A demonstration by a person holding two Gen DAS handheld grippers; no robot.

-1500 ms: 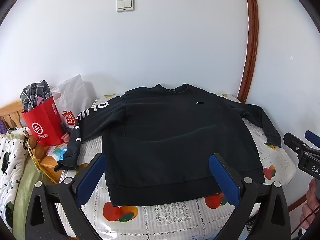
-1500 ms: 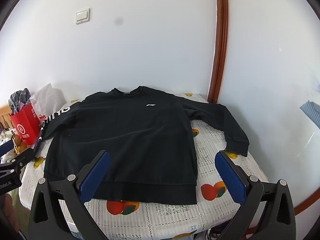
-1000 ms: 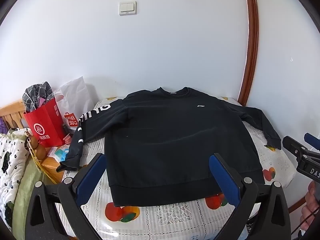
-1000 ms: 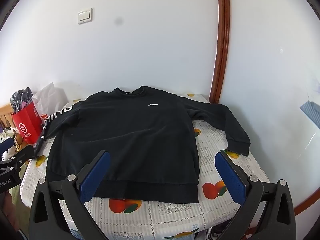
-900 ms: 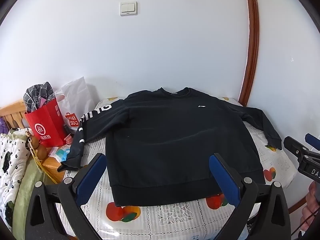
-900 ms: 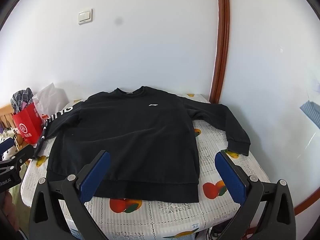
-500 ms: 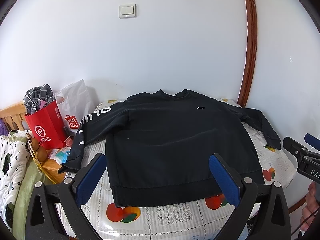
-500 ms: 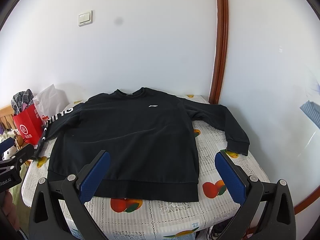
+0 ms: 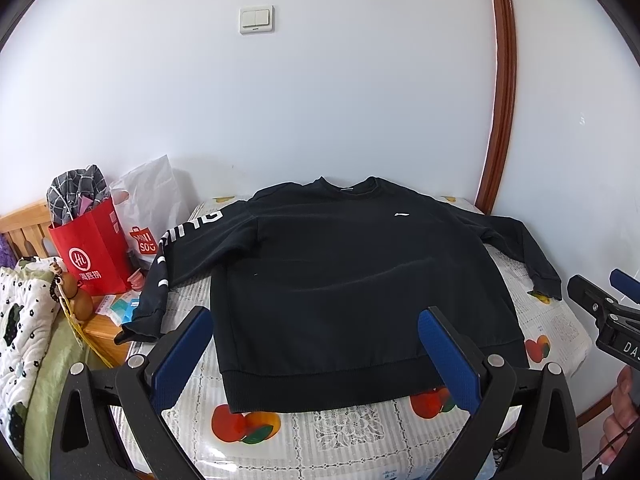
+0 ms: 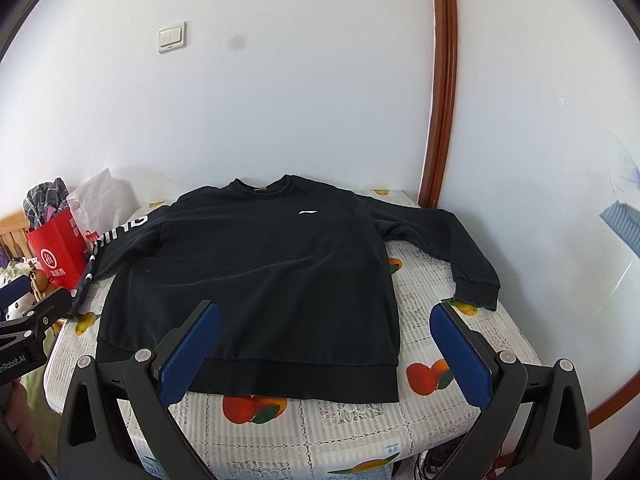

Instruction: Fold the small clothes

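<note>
Black knit sweatshirt (image 9: 352, 280) flat, face up on fruit-print worktop (image 10: 436, 412) | soft, limp, mid-weight, likely to sag | best taken at sleeve cuff (image 10: 476, 294) or ribbed hem corners | left gripper (image 9: 316, 354), right gripper (image 10: 324, 354): jaws spread wide, grasping nothing, short of hem

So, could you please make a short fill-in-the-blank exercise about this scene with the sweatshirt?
1. The sweatshirt lying flat on the tablecloth is ____ in colour.
2. The left gripper and the right gripper both have their jaws ____.
3. The shopping bag beside the table is ____.

Missing words: black; open; red
</note>
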